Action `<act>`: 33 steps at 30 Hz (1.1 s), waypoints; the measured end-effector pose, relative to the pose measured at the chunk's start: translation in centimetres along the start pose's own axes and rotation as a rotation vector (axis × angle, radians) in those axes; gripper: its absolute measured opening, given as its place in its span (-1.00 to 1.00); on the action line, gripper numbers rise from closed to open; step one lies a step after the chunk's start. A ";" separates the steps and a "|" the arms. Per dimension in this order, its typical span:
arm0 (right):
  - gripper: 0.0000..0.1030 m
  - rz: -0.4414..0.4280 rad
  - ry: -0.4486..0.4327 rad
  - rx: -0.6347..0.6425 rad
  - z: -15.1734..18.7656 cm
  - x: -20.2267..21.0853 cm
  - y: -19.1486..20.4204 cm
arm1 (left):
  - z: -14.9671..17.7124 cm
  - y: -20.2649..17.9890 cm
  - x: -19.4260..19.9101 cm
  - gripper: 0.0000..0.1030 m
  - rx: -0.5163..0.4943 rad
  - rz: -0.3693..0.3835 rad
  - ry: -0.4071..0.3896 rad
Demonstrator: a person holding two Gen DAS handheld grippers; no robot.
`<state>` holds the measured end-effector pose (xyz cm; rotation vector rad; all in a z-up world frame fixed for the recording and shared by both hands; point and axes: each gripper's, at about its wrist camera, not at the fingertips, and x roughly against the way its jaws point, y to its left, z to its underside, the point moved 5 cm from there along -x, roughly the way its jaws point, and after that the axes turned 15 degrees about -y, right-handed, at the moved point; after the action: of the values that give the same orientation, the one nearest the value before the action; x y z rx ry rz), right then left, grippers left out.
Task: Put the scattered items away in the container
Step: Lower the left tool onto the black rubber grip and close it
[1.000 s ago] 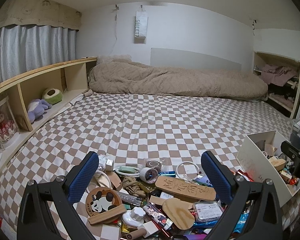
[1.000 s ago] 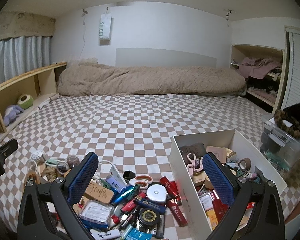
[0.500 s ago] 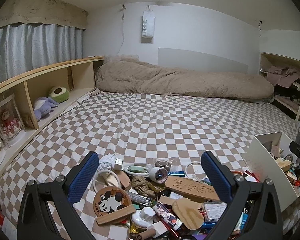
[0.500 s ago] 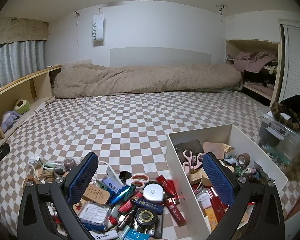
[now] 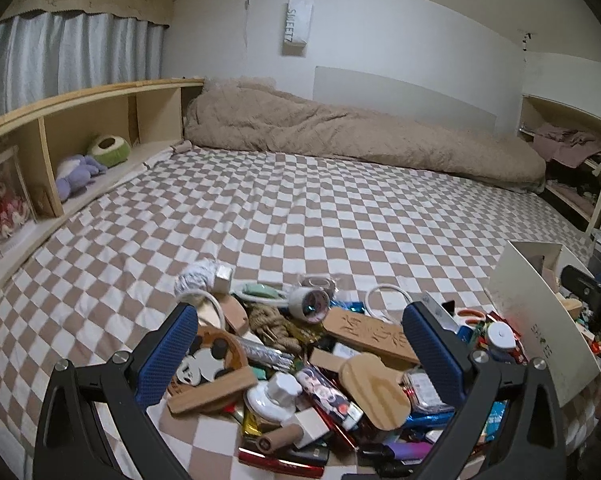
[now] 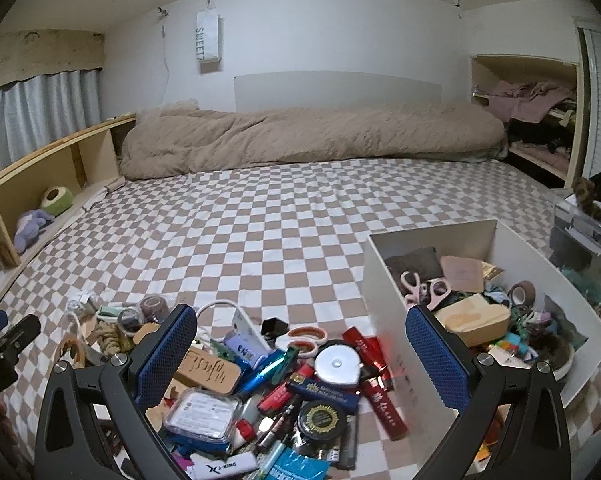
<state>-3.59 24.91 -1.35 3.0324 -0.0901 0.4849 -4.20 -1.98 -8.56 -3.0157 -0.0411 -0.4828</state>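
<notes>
While both hand-held grippers [image 5: 300, 354] [image 6: 300, 354] gape, clutter [image 6: 300, 384] adjoins the container [image 6: 384, 280].

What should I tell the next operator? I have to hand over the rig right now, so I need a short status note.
Left gripper: open, empty, above the left part of the pile near the panda wooden disc.
Right gripper: open, empty, above the right part of the pile by the white round tape measure.
White container sits right of the pile on the checkered bed.
Done: container already holds pink scissors and other items.
Left: most of the pile still lies on the bed.
</notes>
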 end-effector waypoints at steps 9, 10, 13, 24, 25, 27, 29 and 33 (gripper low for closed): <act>1.00 -0.011 0.080 -0.007 3.4 -0.9 0.5 | 4.5 -1.8 0.6 1.00 -0.024 0.037 0.070; 1.00 -0.010 0.088 -0.003 3.8 -0.9 0.6 | 5.3 -1.9 0.6 1.00 -0.025 0.044 0.086; 1.00 -0.009 0.114 0.012 5.1 -0.9 0.7 | 7.5 -2.5 0.9 1.00 -0.036 0.052 0.127; 1.00 -0.017 0.218 0.090 10.7 -0.1 1.2 | 13.5 -3.9 1.7 1.00 -0.061 0.084 0.236; 1.00 -0.024 0.222 0.090 11.0 -0.1 1.1 | 13.6 -4.3 1.9 1.00 -0.067 0.093 0.231; 1.00 -0.041 0.226 0.079 11.4 0.1 1.1 | 13.8 -5.0 2.0 1.00 -0.080 0.110 0.227; 1.00 -0.054 0.229 0.064 11.7 0.2 1.0 | 14.3 -5.7 2.0 1.00 -0.096 0.119 0.228; 1.00 -0.058 0.249 0.025 12.3 0.3 0.2 | 15.8 -6.8 1.4 1.00 -0.137 0.107 0.255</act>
<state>0.48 23.75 -12.94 2.9590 0.0169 0.8573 1.78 6.24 -22.49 -3.0381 0.1758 -0.8870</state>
